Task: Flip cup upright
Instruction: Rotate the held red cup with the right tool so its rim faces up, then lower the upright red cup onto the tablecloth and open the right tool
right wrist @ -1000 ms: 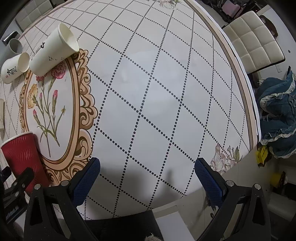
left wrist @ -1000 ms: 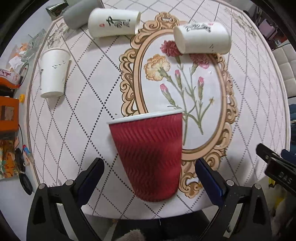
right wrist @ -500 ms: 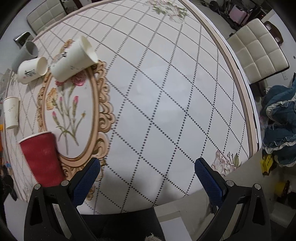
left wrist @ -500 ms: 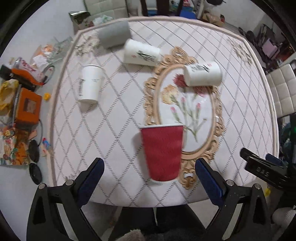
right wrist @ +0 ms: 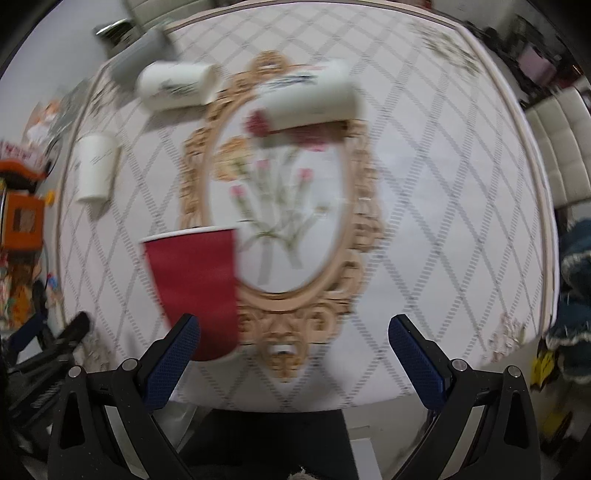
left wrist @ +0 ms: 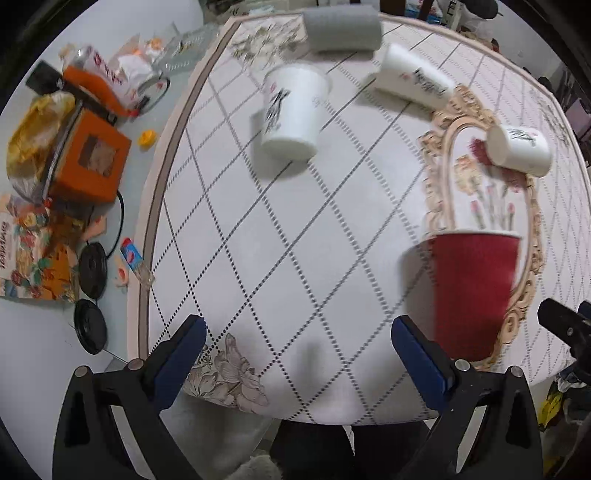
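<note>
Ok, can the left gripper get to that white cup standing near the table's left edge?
Probably yes: the left gripper is open, and only bare tablecloth lies between it and the white cup.

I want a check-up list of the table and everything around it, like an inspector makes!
Surface: round table with diamond-pattern cloth.
Job's things: red cup standing upright; three white cups, and a grey cup lying on their sides.
Clutter: orange box and papers on the floor.
Grippers: left hand-held gripper open, empty; right hand-held gripper open, empty.
Cables: black cable on the floor.
Surroundings: white chair.
</note>
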Available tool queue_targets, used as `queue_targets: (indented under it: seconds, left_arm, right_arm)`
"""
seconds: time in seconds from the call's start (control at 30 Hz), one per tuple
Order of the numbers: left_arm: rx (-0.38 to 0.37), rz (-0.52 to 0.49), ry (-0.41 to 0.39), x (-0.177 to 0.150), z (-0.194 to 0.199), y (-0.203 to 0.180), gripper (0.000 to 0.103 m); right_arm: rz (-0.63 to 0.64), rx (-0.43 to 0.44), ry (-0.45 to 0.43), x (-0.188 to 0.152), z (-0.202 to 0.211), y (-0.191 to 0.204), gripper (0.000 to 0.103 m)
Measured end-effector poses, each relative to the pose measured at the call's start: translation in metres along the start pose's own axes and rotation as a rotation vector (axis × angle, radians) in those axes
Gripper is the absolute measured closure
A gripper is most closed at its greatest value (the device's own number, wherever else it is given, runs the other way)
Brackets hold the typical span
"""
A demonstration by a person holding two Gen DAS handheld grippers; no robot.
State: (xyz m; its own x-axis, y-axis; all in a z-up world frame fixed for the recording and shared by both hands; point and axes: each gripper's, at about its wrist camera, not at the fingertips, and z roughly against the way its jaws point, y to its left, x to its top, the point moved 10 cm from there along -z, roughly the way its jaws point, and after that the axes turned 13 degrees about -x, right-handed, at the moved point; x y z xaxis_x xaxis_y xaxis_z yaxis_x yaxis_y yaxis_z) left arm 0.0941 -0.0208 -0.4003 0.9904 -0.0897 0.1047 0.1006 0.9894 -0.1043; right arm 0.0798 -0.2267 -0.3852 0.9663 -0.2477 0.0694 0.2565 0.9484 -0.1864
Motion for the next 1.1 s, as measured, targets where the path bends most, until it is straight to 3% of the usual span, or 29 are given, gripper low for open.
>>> queue_targets:
  seconds: [0.23, 0.43, 0.73, 0.93, 1.1]
  left_arm:
    - [-0.004, 0.008, 0.053, -0.010, -0.029, 0.026, 0.001]
    - [-0.002, 0.023, 0.068, -0.011, -0.038, 0.042, 0.001]
    - [-0.009, 0.029, 0.078, -0.008, -0.037, 0.053, 0.001]
    - [-0.033, 0.032, 0.099, -0.002, -0.035, 0.056, 0.001]
    - [-0.055, 0.076, 0.119, 0.013, -0.040, 0.053, 0.001]
  right_arm:
    - [0.083, -0.015, 0.070, 0.014, -0.020, 0.054, 0.007]
    - [0.094, -0.008, 0.149, 0.015, -0.043, 0.073, 0.024]
    - [0.084, -0.012, 0.117, 0.012, -0.041, 0.077, 0.028]
    - [0.032, 0.050, 0.035, 0.023, -0.015, 0.073, 0.028]
    - [-0.030, 0.070, -0.166, 0.055, 0.011, 0.073, 0.028]
